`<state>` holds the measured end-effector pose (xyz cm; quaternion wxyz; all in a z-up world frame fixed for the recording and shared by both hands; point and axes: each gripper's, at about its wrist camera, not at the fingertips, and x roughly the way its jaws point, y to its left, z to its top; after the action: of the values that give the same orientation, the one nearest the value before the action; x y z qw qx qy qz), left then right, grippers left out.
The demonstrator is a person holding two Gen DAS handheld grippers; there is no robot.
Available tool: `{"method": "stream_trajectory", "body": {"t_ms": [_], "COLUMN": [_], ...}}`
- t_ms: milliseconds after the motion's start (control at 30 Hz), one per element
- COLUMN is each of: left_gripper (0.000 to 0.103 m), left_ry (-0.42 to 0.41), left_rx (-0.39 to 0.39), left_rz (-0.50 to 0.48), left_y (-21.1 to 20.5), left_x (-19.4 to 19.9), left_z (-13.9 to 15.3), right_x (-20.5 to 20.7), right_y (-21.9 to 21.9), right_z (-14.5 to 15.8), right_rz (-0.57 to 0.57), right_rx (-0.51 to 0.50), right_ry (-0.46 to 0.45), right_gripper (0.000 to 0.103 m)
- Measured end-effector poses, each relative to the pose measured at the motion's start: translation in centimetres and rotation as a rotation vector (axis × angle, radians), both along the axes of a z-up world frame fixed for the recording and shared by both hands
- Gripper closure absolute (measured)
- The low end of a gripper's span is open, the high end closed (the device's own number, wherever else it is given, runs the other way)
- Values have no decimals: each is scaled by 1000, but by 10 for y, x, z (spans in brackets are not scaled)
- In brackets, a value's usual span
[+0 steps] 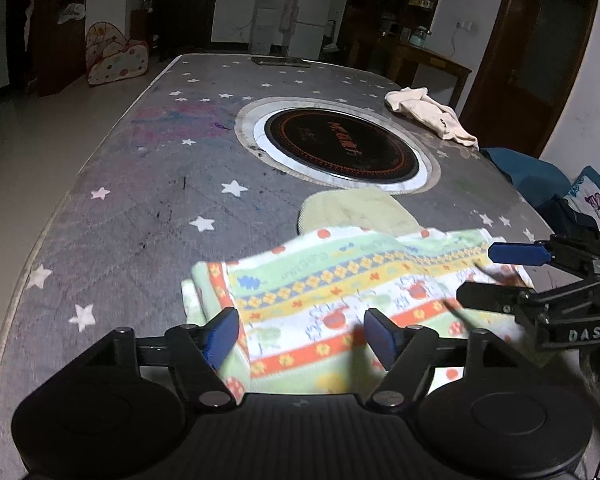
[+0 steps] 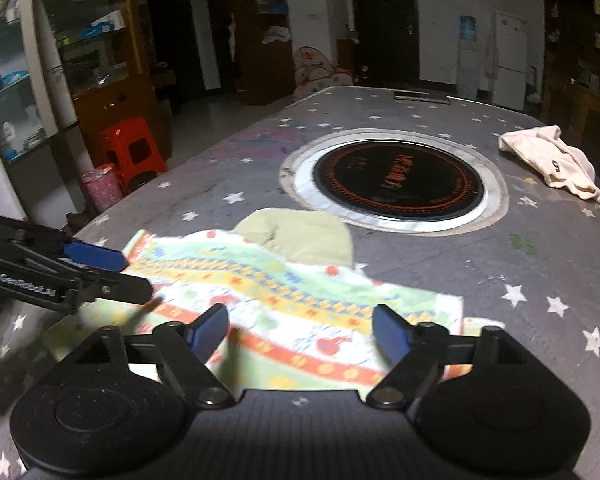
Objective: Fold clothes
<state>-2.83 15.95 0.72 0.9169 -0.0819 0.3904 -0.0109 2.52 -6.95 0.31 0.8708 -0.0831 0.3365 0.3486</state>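
From the left wrist camera I am watching the left gripper (image 1: 300,330) hovering with its blue pads spread wide, nothing between them, over the near edge of the patterned garment (image 1: 340,292), which is lying on the star-printed table (image 1: 140,208) at about 6 o'clock from the round black cooktop (image 1: 342,148). A pale green piece (image 1: 352,212) is peeking out from under the garment's far edge, stopping just short of the cooktop's ring. The right gripper (image 1: 484,272) is reaching in from 3 o'clock, its fingers parted above the garment's right end. Open tabletop is stretching away toward 9 and 10 o'clock, and a cream garment (image 1: 428,114) is sitting crumpled at the table's right edge, near 1 o'clock. From the right wrist camera I am seeing the right gripper (image 2: 300,330) likewise spread and empty over the patterned garment (image 2: 300,304), whose right edge is lying flat at about 3 o'clock with bare table (image 2: 540,264) beyond it. The left gripper (image 2: 136,272) is coming in from 9 o'clock, fingers apart, over the garment's left corner close to the table's rim. The cream garment (image 2: 552,160) is resting well apart at 1 o'clock.
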Motion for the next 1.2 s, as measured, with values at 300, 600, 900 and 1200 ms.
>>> {"method": "stream_trajectory", "body": {"t_ms": [300, 600, 900, 1200], "left_gripper": [27, 17, 0, 0], "left_ry": [0, 15, 21, 16], "left_rx": [95, 31, 27, 17], "left_rz": [22, 90, 120, 141], "left_y": [-10, 0, 1, 2], "left_x": [-16, -26, -32, -37], "left_z": [-11, -13, -17, -18], "right_x": [-17, -19, -21, -26], "right_y": [1, -6, -9, -12], "right_z": [-14, -26, -32, -29], "right_rz": [20, 1, -3, -10], "right_rx": [-6, 24, 50, 22], "right_ry": [-4, 11, -10, -17], "right_gripper": [7, 0, 0, 0]}}
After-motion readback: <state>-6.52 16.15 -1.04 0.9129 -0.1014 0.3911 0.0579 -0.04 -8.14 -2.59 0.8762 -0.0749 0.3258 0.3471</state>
